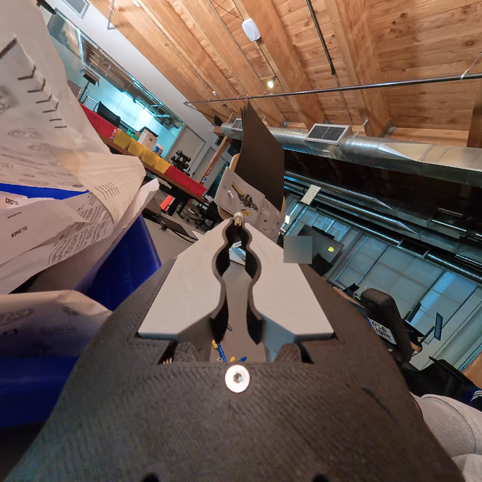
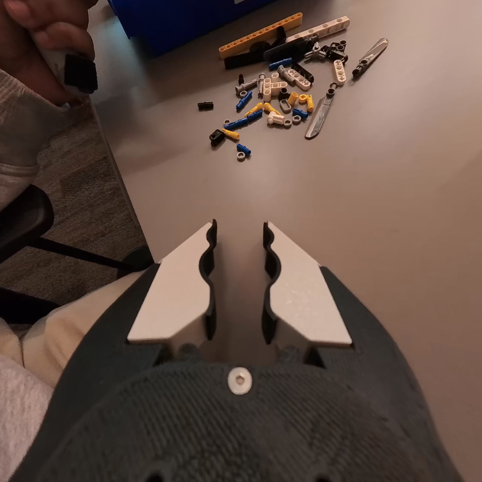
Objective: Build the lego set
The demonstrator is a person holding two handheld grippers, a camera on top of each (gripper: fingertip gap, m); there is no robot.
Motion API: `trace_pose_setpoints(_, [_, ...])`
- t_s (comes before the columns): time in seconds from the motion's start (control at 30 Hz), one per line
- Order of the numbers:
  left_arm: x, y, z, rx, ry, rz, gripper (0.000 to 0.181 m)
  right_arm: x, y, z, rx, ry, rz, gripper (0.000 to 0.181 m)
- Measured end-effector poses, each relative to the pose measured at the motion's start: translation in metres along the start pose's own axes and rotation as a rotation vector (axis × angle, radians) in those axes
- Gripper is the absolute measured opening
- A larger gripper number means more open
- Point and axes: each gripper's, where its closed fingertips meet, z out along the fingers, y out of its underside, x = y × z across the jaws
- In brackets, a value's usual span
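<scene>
Two grippers show, one per wrist view. Left gripper (image 1: 238, 224) points up toward a wooden ceiling (image 1: 339, 52), its fingertips pinched together on a small pin (image 1: 237, 217), pale at the head and tan below, which pokes out just past the tips. Beyond that pin stands an open instruction booklet (image 1: 247, 203) propped against a black board (image 1: 260, 156), well apart from the claw. To the left of this gripper sits a blue bin (image 1: 125, 260) with crumpled printed paper bags (image 1: 52, 182) spilling over its rim. Right gripper (image 2: 239, 224) hovers over a grey table (image 2: 339, 234) with its fingers apart and nothing between them. Lego parts (image 2: 281, 99) lie scattered on the table ahead of this claw and slightly to its right, well apart from the tips: blue, yellow and black pins, grey rings, white beams, a long yellow beam (image 2: 260, 34), and two grey blades, the nearer blade (image 2: 319, 117) at the right edge of the pile. The blue bin's corner shows at the top of this view, just behind the long beam. A hand (image 2: 44, 34) in the upper left corner grips the other tool's handle, off the table's edge, above a carpeted floor (image 2: 78, 182) and a black chair base (image 2: 65, 250).
</scene>
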Motion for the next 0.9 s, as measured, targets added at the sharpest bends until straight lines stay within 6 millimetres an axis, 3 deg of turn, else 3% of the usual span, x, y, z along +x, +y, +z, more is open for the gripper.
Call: trace_pose_setpoints(0.9, [-0.0095,-0.0024,-0.0024,0.019,-0.049,-0.016,0.000,-0.0013,0.0026,0.0020,-0.022,-0.020,0.013,0.035])
